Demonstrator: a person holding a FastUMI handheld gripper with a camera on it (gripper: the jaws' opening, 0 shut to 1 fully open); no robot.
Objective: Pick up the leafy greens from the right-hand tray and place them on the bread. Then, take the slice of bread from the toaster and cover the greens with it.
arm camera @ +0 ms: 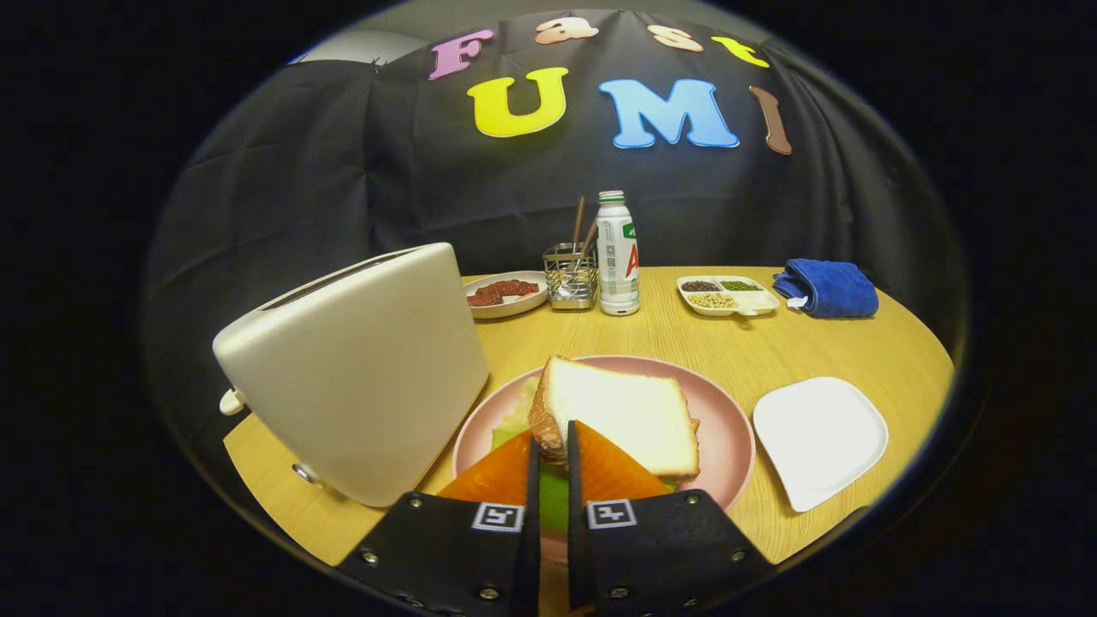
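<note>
A pink plate (730, 422) lies on the wooden table just ahead of my fingers. A white bread slice (626, 411) rests on it, covering leafy greens (517, 417) that stick out at its left side and show between my fingers. My gripper (553, 439) is nearly closed, and both fingertips pinch the near crust corner of the slice, which sits slightly tilted. The cream toaster (360, 368) stands right beside the plate on the left. I cannot see into its slots. The white right-hand tray (820, 441) lies to the right of the plate with nothing on it.
Along the back of the table stand a small plate of red food (506, 293), a wire utensil holder (572, 276), a white bottle (618, 257), a divided dish of beans (727, 294) and a folded blue cloth (827, 289). The toaster crowds the plate's left side.
</note>
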